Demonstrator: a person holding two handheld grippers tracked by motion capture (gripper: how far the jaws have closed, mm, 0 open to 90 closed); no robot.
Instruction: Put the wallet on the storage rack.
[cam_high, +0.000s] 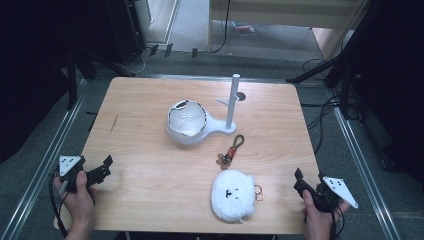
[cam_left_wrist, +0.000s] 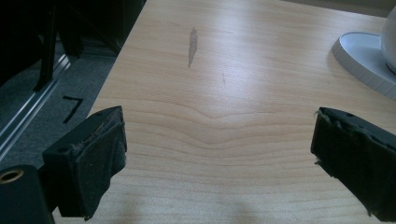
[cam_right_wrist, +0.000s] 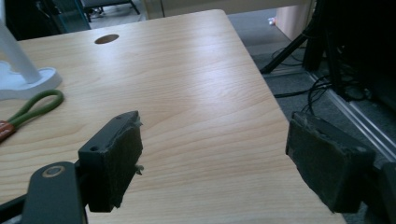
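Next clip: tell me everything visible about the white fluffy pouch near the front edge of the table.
The pouch is a round, white, plush-looking piece with a small face of dark dots on top. It lies flat on the wooden table near the front edge, right of centre. A gold-coloured ring sticks out at its right side, with more metal below it, too small to make out. A keychain with a green loop lies just behind it; whether they touch is unclear. Neither gripper touches the pouch.

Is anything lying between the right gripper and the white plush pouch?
Nothing visible. The right gripper, jaws open, sits at the table's near right edge; only bare wood separates it from the white plush pouch and the ring on that side.
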